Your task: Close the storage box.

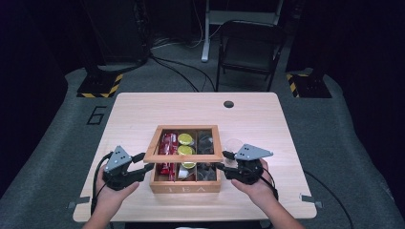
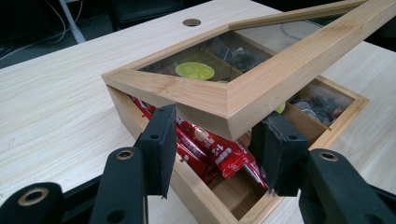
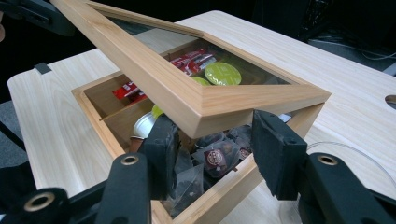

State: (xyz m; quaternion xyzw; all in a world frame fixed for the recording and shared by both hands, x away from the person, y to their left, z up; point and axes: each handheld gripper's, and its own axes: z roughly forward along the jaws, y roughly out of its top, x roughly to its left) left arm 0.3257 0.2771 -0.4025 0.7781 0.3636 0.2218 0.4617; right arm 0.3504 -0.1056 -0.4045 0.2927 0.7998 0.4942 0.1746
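Observation:
A wooden tea box (image 1: 185, 187) stands at the table's front middle. Its glass-paned lid (image 1: 184, 158) is tilted up at the front, hinged side at the back. My left gripper (image 1: 144, 162) straddles the lid's front left corner (image 2: 224, 105), pads against both sides. My right gripper (image 1: 220, 163) holds the front right corner (image 3: 210, 109) the same way. Inside lie red packets (image 2: 210, 149) on the left, green-topped capsules (image 3: 223, 73) in the middle and dark tea bags (image 3: 215, 158) on the right.
A clear round plastic lid (image 1: 234, 144) lies on the table just right of the box, close to my right gripper. A cable hole (image 1: 229, 104) sits near the far edge. A folding chair (image 1: 248, 47) stands beyond the table.

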